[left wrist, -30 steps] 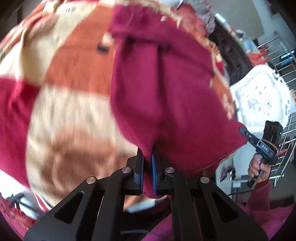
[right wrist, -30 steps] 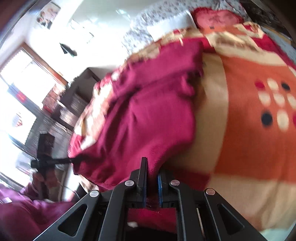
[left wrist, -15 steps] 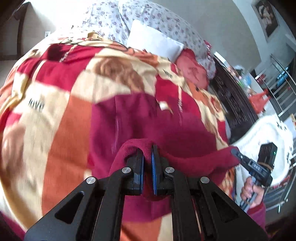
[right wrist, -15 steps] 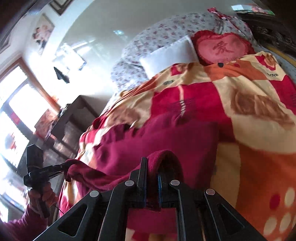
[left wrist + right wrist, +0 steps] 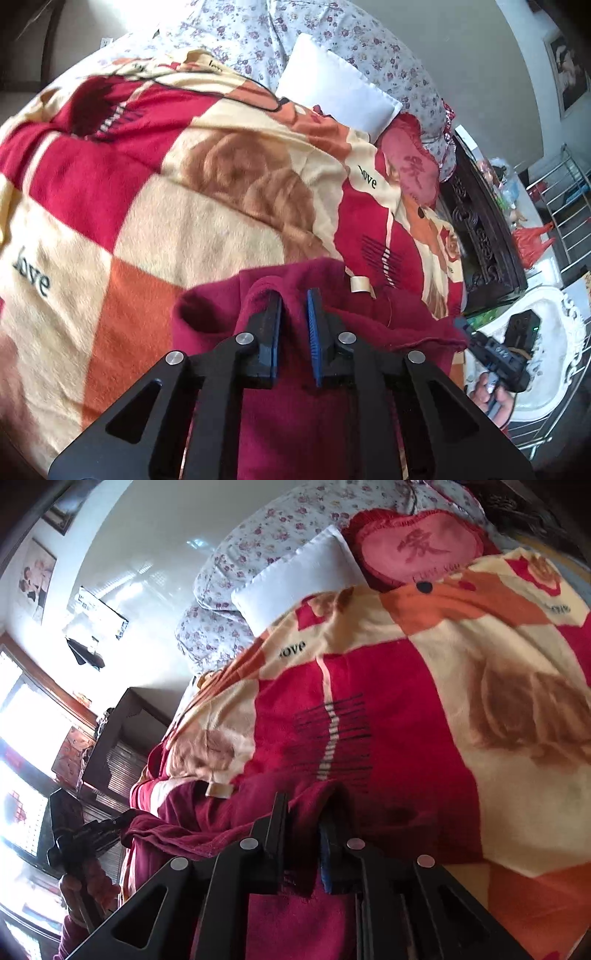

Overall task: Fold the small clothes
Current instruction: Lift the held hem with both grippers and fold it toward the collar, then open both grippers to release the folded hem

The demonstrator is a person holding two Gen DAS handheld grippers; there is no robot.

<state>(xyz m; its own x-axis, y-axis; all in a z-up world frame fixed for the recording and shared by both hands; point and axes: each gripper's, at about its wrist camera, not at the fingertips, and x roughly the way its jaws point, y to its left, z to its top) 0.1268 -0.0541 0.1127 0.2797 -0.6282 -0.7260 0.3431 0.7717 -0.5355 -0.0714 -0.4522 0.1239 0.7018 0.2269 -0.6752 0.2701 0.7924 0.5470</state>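
A dark red fleece garment (image 5: 373,325) lies doubled over on the patterned blanket (image 5: 177,206). A cream label (image 5: 360,285) shows at its far edge. My left gripper (image 5: 294,295) has its jaws parted; a fold of the garment still drapes over the left finger (image 5: 271,317). In the right wrist view the garment (image 5: 229,823) lies under my right gripper (image 5: 303,805), whose jaws are slightly parted with cloth draped over them. Each gripper shows at the garment's other corner in the opposite view, the right (image 5: 467,332) and the left (image 5: 122,819).
A white pillow (image 5: 340,96), a red heart cushion (image 5: 421,550) and a floral quilt (image 5: 273,33) lie at the bed's head. A dark carved headboard (image 5: 484,240) and a metal rack (image 5: 565,206) stand right of the bed. A dark cabinet (image 5: 125,734) stands by the window.
Both grippers carried the garment's edge forward and down onto the blanket, folding it over itself. Both sets of jaws have since parted from shut.
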